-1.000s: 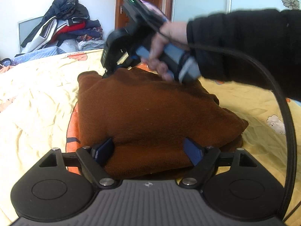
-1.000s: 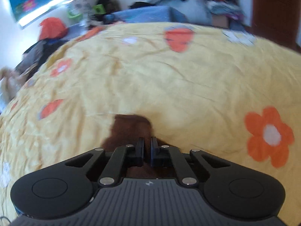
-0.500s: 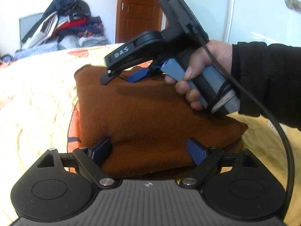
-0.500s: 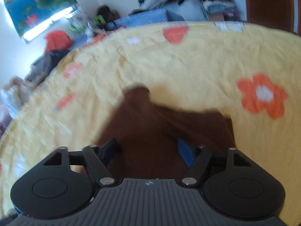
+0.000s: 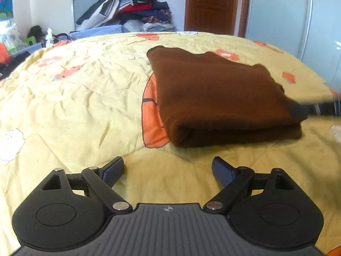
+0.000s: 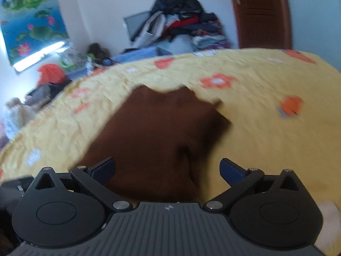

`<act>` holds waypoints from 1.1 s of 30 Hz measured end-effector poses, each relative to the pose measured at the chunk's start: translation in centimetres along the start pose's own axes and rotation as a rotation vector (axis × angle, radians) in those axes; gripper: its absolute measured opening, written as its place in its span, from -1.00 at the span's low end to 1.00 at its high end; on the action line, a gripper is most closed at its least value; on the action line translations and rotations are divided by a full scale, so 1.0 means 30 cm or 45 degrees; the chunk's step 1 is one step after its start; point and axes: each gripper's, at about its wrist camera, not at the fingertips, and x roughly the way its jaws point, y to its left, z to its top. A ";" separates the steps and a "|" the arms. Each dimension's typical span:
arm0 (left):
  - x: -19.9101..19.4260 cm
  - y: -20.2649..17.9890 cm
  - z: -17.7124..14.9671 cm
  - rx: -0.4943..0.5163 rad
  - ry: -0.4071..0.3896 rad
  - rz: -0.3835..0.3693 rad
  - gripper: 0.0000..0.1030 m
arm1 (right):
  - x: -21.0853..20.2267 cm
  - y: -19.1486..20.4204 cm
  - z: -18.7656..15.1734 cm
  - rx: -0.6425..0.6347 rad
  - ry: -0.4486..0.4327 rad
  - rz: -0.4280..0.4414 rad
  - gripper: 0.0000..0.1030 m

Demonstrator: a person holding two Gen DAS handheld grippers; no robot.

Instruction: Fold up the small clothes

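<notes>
Brown garment (image 5: 217,93) folded into a neat stack on quilt (image 5: 85,98); seemingly finished. Left gripper (image 5: 168,168) and right gripper (image 6: 168,168) spread wide, holding nothing.

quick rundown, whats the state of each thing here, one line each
brown garment: folded, flat on the bedspread, nothing holding it
left gripper: open, empty, short of the garment
right gripper: open, empty, above the garment
door: closed
</notes>
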 end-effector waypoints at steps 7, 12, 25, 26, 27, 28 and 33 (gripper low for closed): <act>0.047 -0.026 0.017 -0.041 -0.035 0.054 1.00 | 0.096 0.081 -0.112 -0.090 0.077 -0.325 1.00; 0.042 -0.022 0.014 -0.041 -0.046 0.053 1.00 | 0.107 0.103 -0.146 -0.079 -0.032 -0.324 1.00; 0.040 -0.025 0.006 -0.046 -0.054 0.058 1.00 | 0.091 0.098 -0.159 -0.078 -0.038 -0.323 1.00; 0.040 -0.025 0.006 -0.046 -0.054 0.058 1.00 | 0.091 0.098 -0.159 -0.079 -0.038 -0.323 1.00; 0.040 -0.025 0.006 -0.046 -0.054 0.058 1.00 | 0.091 0.098 -0.158 -0.079 -0.039 -0.323 1.00; 0.040 -0.025 0.006 -0.047 -0.054 0.058 1.00 | 0.091 0.097 -0.158 -0.079 -0.038 -0.323 1.00; 0.040 -0.025 0.006 -0.047 -0.054 0.058 1.00 | 0.084 0.094 -0.163 -0.073 -0.040 -0.329 1.00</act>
